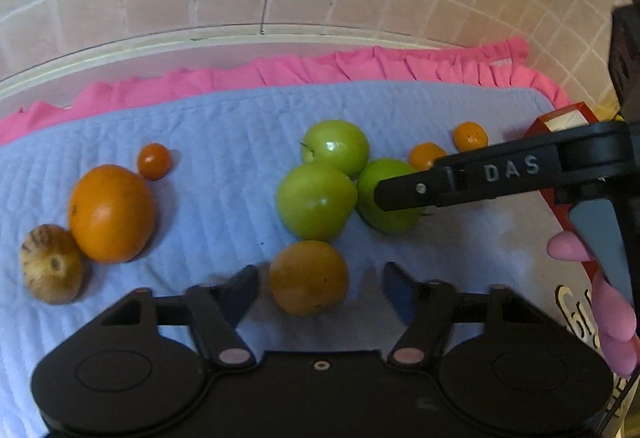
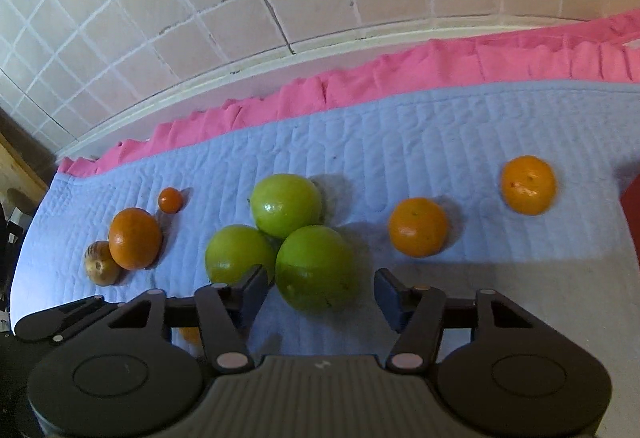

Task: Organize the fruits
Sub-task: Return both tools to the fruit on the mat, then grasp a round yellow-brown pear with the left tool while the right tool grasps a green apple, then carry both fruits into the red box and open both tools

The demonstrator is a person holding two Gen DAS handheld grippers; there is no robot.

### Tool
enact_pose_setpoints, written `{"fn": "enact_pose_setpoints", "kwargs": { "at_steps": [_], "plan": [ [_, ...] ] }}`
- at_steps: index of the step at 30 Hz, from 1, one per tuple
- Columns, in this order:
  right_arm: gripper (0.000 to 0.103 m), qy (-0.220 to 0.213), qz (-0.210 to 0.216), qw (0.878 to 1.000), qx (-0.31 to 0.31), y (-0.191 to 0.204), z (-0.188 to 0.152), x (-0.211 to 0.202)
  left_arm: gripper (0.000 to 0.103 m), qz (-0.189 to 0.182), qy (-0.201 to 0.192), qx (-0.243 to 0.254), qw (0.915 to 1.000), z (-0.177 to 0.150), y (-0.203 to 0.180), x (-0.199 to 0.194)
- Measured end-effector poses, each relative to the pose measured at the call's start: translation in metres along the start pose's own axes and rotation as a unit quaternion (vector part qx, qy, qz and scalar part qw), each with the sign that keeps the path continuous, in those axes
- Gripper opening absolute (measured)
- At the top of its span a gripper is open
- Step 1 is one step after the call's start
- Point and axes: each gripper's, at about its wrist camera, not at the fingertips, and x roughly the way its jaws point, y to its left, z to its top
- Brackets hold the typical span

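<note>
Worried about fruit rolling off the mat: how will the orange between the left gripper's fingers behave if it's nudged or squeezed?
The orange is round and sits free on the quilted mat, so a sideways nudge would probably roll it, though the soft ribbing may slow it. Its skin looks smooth and firm, so it should take a moderate squeeze. The left gripper is open around it, leaving room to shift.
</note>
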Motion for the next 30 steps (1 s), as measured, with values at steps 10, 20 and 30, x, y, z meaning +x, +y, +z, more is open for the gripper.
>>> {"fn": "enact_pose_setpoints", "kwargs": {
  "at_steps": [10,20,30],
  "plan": [
    [0.055,0.008,0.017,1.0,0.012,-0.005,0.006,0.011,0.049,0.005,0.002,0.008,1.0,0.002,0.003,0.006],
    [0.052,0.001,0.011,1.0,0.02,-0.005,0.0,0.007,0.048,0.016,-0.007,0.006,0.9998,-0.005,0.001,-0.01],
    [0.052,-0.054,-0.009,0.998,0.028,-0.013,-0.012,-0.046,0.048,0.018,-0.043,0.028,0.9985,-0.001,-0.022,-0.043]
  ]
}}
